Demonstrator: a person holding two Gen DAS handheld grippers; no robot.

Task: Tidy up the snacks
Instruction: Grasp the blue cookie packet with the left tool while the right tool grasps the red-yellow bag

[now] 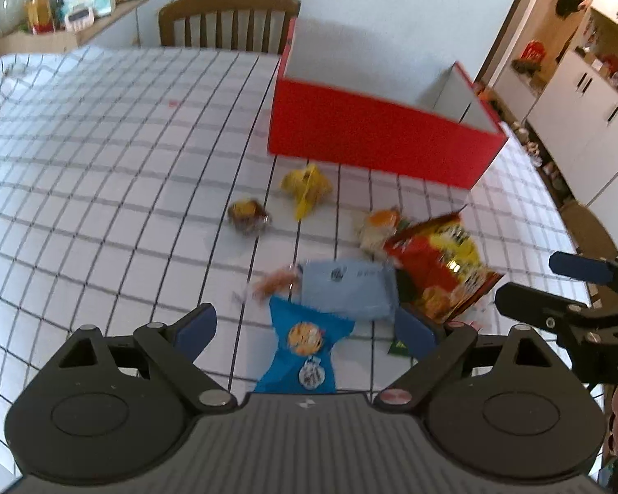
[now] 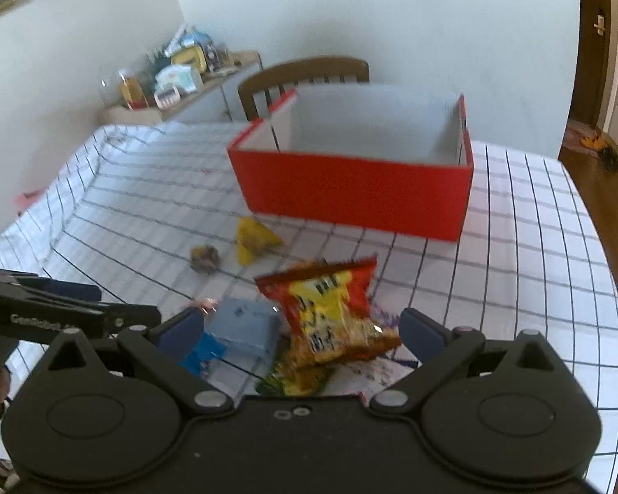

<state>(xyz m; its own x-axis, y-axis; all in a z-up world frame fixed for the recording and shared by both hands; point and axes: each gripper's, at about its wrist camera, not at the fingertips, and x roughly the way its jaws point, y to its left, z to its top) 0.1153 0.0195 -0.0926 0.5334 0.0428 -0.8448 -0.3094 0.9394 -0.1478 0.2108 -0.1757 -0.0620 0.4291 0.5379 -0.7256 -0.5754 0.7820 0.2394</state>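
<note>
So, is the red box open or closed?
Open. The red box has no lid on it, and its white inner walls show from above; what lies on its bottom is hidden.
</note>
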